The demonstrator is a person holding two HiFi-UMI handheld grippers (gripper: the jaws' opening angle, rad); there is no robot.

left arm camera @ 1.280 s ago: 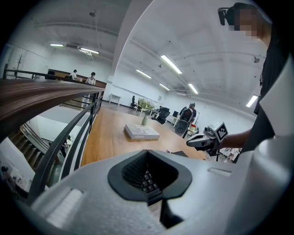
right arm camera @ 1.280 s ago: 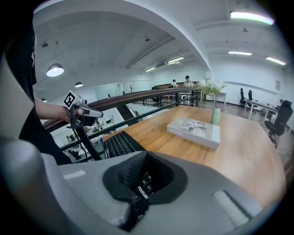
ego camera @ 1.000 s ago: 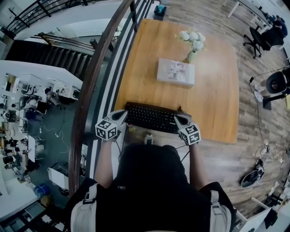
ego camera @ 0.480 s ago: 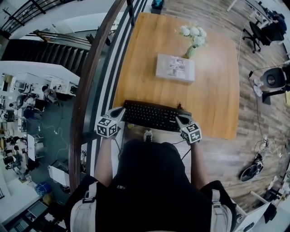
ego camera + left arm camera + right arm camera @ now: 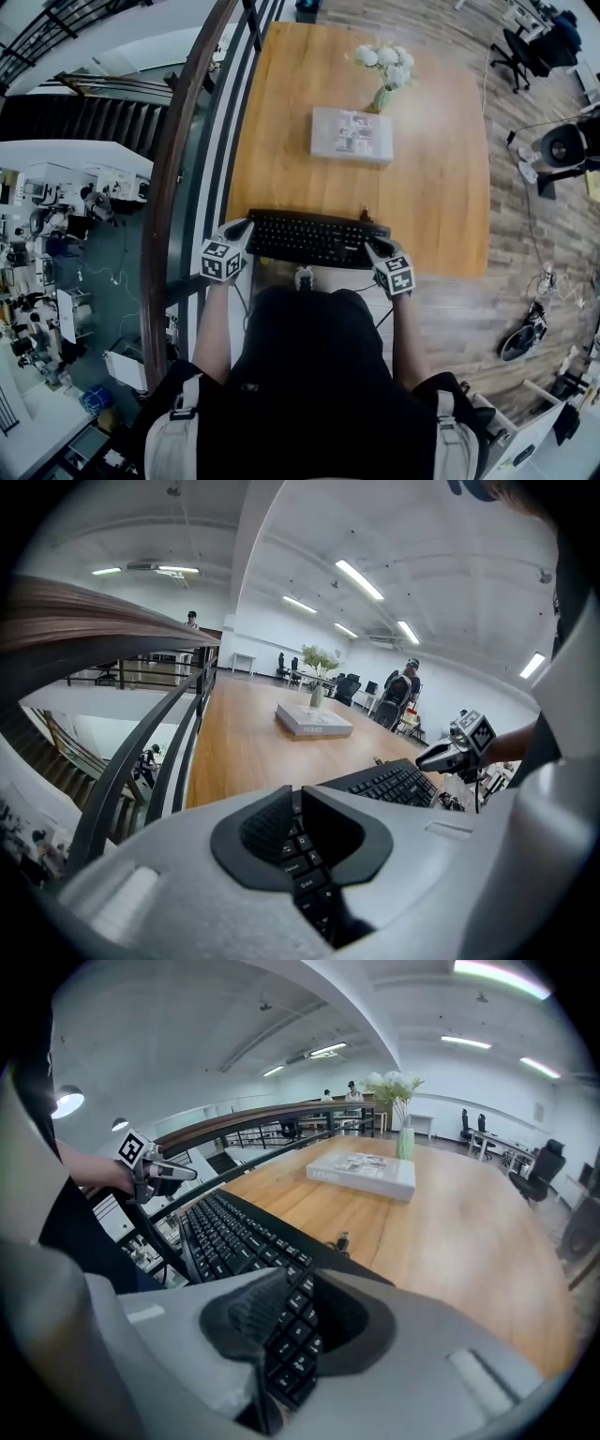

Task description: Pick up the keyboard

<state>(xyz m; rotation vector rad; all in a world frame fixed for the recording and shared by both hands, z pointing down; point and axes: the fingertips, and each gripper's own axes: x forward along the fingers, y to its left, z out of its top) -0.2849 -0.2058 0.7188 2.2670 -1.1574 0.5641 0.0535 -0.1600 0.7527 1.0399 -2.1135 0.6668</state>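
A black keyboard lies across the near edge of the wooden table. My left gripper is at its left end and my right gripper at its right end. In the left gripper view the left gripper is shut on the keyboard, whose end keys show in the narrow slot between the pads. In the right gripper view the right gripper has just been opening. The end of the keyboard sits between its jaws, with a gap beside the right jaw.
A white box and a vase of white flowers stand farther back on the table. A dark curved railing runs along the table's left side above a stairwell. A cable plug lies just behind the keyboard. Office chairs stand at the right.
The keyboard and both grippers have drifted slightly toward the table's near edge, away from the white box. The head view has shifted a little.
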